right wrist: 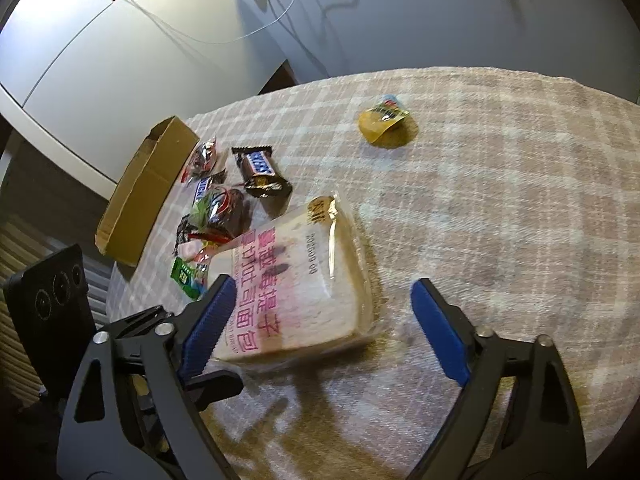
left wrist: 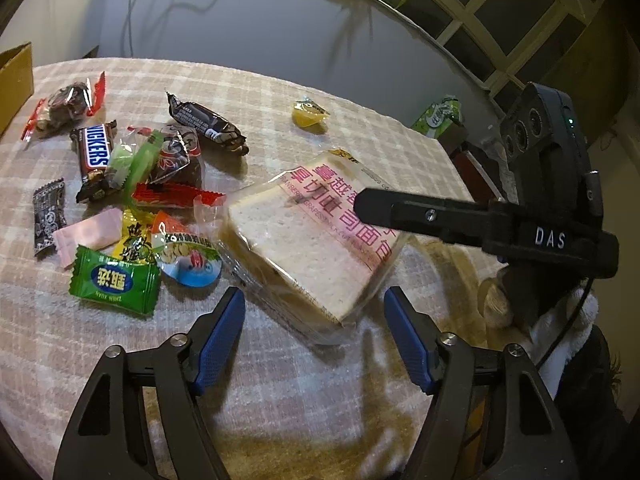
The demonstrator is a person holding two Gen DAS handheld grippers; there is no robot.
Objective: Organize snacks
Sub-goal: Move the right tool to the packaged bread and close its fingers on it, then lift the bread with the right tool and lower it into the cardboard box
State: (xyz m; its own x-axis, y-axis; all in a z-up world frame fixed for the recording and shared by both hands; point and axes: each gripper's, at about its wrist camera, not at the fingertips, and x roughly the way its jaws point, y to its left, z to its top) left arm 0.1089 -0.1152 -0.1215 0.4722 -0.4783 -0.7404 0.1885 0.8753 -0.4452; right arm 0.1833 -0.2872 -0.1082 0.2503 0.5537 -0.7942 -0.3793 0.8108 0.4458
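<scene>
Far left sits a cardboard box at the edge of the checked tablecloth. Right next to it is the snack pile: a red-ended candy bag, a Snickers, a dark bar, a small black packet, a pink sachet and a green candy, all jumbled and overlapping each other.

Just right of the pile is the bread pack, clear wrap with pink lettering, lying flat on the cloth and touching the nearest wrappers.

Left gripper sits low in front of the bread, jaws spread fairly wide; the near corner of the pack pokes in between the blue pads, but they don't press on it.

Right gripper comes in from the other side, jaws wide too. Its left pad sits right at the bread's edge, can't tell if it's touching; the other pad is well clear. So nothing gripped.

Farther back, well apart from everything, a yellow jelly cup sits alone. Past the table edge there's a green carton.
</scene>
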